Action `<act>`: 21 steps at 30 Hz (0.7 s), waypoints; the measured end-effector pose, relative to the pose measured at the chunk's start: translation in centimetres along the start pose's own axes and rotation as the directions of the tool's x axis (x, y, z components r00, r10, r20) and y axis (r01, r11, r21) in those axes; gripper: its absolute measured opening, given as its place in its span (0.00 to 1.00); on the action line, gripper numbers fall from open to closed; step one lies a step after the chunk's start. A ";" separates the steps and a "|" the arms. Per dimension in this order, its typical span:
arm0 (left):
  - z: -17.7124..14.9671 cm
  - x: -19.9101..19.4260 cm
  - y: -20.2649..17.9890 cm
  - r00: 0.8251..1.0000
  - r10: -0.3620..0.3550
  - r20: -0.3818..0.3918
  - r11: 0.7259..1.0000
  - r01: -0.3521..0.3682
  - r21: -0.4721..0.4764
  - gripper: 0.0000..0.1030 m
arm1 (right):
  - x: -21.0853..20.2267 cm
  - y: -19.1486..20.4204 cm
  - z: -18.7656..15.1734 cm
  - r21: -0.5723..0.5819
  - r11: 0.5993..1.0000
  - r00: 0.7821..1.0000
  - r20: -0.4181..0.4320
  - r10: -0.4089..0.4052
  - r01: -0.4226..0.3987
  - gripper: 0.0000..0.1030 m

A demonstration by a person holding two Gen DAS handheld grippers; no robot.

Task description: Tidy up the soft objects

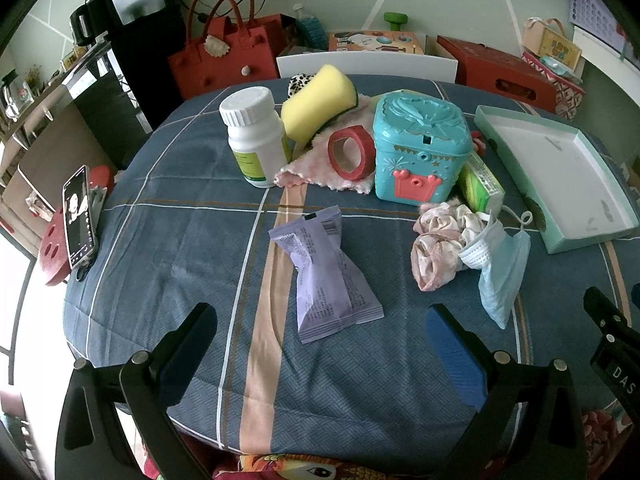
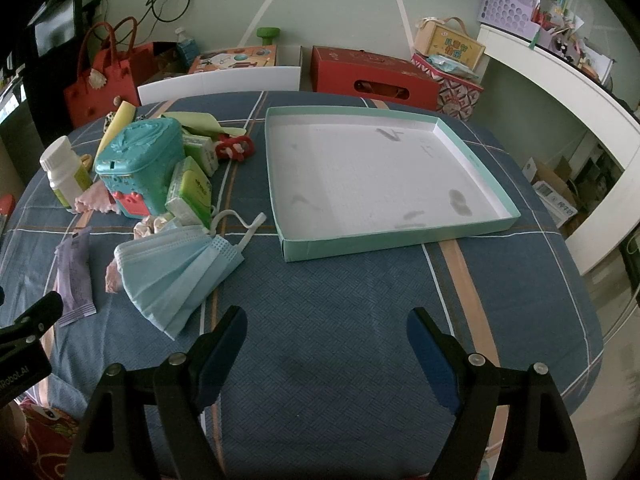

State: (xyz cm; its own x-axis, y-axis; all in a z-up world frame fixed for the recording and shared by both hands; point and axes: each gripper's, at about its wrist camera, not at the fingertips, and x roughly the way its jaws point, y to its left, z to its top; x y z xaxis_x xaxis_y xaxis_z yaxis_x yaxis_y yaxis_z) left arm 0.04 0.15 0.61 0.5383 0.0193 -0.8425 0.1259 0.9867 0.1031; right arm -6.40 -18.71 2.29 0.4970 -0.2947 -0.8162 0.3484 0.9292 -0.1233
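Both of your grippers hang above the near edge of the blue checked tablecloth [image 2: 340, 300] with their jaws spread wide and nothing between them: your left gripper [image 1: 320, 340] sits over the peach stripe just short of the purple sachet [image 1: 326, 276], and your right gripper [image 2: 326, 344] sits over bare cloth in front of the shallow mint-green tray [image 2: 476, 152]. That tray lies flat on the right half of the table, its white floor marked only by a few grey smudges. The soft things you are sorting are clustered on the left half. A pale blue face mask [image 2: 176, 272] lies crumpled and fanned open near the table's front, its white ear loop curling toward the tray's near left corner without touching it. Just behind the mask, and partly under it, sits a pink and cream scrunchie [image 1: 438, 240]. Farther back, a pink fuzzy cloth [image 1: 316, 160] is spread beneath a red tape roll [image 1: 352, 154], which stands on edge against the teal plastic box [image 1: 420, 148]. A yellow sponge [image 1: 318, 100] leans tilted behind the cloth, beside a white pill bottle [image 1: 254, 136] standing upright. A green tissue packet [image 1: 480, 184] rests against the teal box on the tray's side. From the left wrist view a phone [image 1: 80, 216] stands propped in a red holder at the table's left edge.
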 end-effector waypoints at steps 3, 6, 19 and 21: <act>0.0 0.0 0.0 1.000 0.000 0.000 1.000 0.000 0.001 1.00 | 0.0 0.0 0.0 -0.002 1.000 1.000 0.000 -0.001 0.001 0.82; -0.1 0.0 -0.1 1.000 0.000 0.001 1.000 0.000 0.001 1.00 | 0.0 0.1 0.0 -0.002 1.000 1.000 0.000 -0.002 0.002 0.82; -0.1 0.0 0.1 1.000 0.002 0.001 1.000 -0.003 0.003 1.00 | -0.1 0.0 -0.1 -0.007 1.000 1.000 0.001 -0.007 0.007 0.82; -0.1 0.0 0.1 1.000 0.004 0.002 1.000 -0.004 0.003 1.00 | 0.0 0.0 0.0 -0.007 1.000 1.000 0.001 -0.007 0.007 0.82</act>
State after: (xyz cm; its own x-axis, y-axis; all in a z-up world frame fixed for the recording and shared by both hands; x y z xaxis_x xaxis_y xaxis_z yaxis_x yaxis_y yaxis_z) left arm 0.01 0.30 0.56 0.5404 0.0225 -0.8411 0.1265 0.9861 0.1076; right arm -6.46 -18.72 2.30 0.4950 -0.3015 -0.8149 0.3462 0.9286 -0.1332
